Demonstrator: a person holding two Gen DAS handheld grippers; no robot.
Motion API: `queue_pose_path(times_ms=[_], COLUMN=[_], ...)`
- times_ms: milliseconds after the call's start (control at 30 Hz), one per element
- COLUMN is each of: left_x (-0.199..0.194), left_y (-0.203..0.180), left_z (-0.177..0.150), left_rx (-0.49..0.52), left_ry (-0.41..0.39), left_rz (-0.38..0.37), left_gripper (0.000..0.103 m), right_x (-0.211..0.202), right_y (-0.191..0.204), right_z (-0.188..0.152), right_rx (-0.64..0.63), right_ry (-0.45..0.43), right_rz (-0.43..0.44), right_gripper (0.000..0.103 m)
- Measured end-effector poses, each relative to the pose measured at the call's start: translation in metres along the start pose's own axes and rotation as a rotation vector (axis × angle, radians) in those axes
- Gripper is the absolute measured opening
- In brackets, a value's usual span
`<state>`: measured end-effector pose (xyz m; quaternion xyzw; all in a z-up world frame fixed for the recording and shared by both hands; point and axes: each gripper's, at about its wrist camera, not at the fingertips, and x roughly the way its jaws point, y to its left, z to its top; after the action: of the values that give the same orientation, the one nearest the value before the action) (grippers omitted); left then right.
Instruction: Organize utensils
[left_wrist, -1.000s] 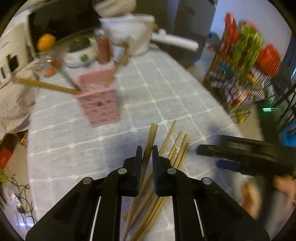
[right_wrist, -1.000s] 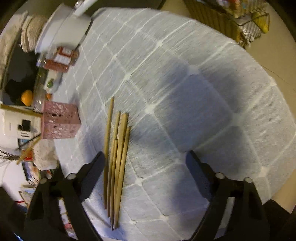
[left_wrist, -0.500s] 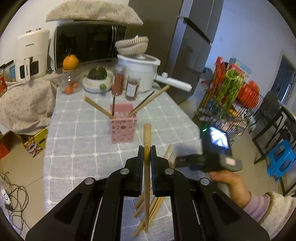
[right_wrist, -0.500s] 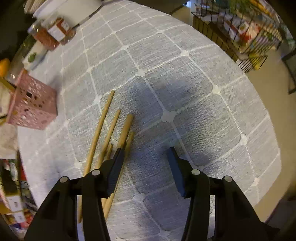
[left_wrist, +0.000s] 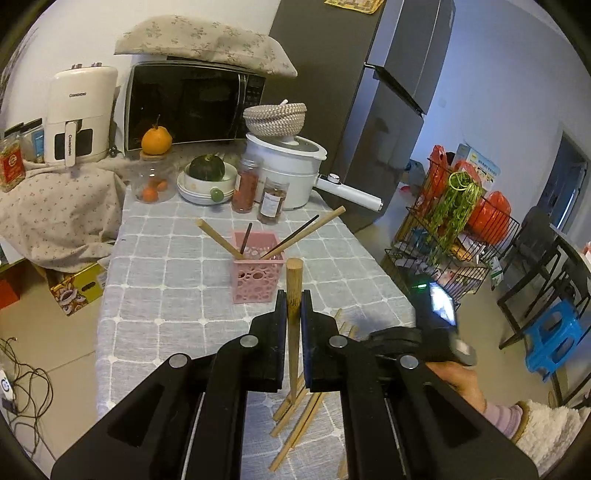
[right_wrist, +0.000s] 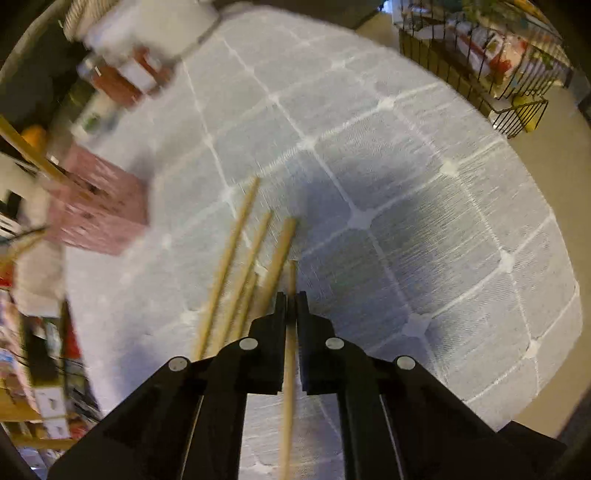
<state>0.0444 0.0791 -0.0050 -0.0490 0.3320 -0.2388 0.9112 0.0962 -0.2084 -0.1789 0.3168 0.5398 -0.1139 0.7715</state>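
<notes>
- Holding: my left gripper (left_wrist: 294, 310), jaws pinched on a thick wooden stick (left_wrist: 294, 291); the stick stands nearly upright, its flat round top poking above the fingertips, its lower end hanging over the loose sticks on the table.
- Holding: my right gripper (right_wrist: 291, 306), jaws pressed tight on a thin wooden chopstick (right_wrist: 289, 369); the chopstick runs straight along the fingers, its tip just past them, low over the tablecloth.
- Loose wooden sticks (right_wrist: 236, 266): several, lying on the cloth just left of the right gripper, fanned apart at their far ends. The left view shows the same bundle (left_wrist: 295, 424) under and behind my left fingers.
- Pink perforated holder (left_wrist: 259, 271): upright on the table, beyond the left gripper and apart from it; blurred at the left edge of the right view (right_wrist: 96, 206). It holds two pale wooden sticks and two dark chopsticks, all leaning outward.
- Grey checked tablecloth (left_wrist: 162, 280): covers the table.
- Far end of table: white pot with side handle (left_wrist: 286, 173), two spice jars (left_wrist: 258, 188), bowl with a green squash (left_wrist: 206, 177), glass jar topped by an orange (left_wrist: 155, 162).
- Behind: microwave (left_wrist: 188, 105) under a cloth, white air fryer (left_wrist: 79, 114).
- Right side, on the floor: wire rack (left_wrist: 454, 236) with greens and red bags.
</notes>
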Motion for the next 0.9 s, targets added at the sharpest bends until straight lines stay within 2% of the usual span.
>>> queue_pose_path(times_ms=[200, 300, 533, 700, 900], left_x=[-0.002, -0.002, -0.011, -0.017, -0.025], left_y=[0.000, 0.001, 0.003, -0.002, -0.017], left_z=[-0.001, -0.001, -0.001, 0.010, 0.046], left_rx=[-0.002, 0.000, -0.018, -0.024, 0.005], left_ry=[-0.005, -0.004, -0.022, -0.045, -0.096], left_rz=[0.010, 0.015, 0.050, 0.067, 0.084], left_gripper=[0.007, 0.007, 0.007, 0.007, 0.007], right_x=[-0.067, -0.093, -0.144, -0.171, -0.208], right_y=[0.007, 0.010, 0.015, 0.026, 0.046], right_z=[-0.019, -0.029, -0.049, -0.042, -0.019], right_rx=[-0.125, -0.167, -0.255, -0.272, -0.290], right_ry=[-0.148, -0.176, -0.267, -0.321, -0.388], right_rz=[0.100, 0.181, 0.257, 0.300, 0.341], right_gripper=[0.005, 0.005, 0.005, 0.005, 0.006])
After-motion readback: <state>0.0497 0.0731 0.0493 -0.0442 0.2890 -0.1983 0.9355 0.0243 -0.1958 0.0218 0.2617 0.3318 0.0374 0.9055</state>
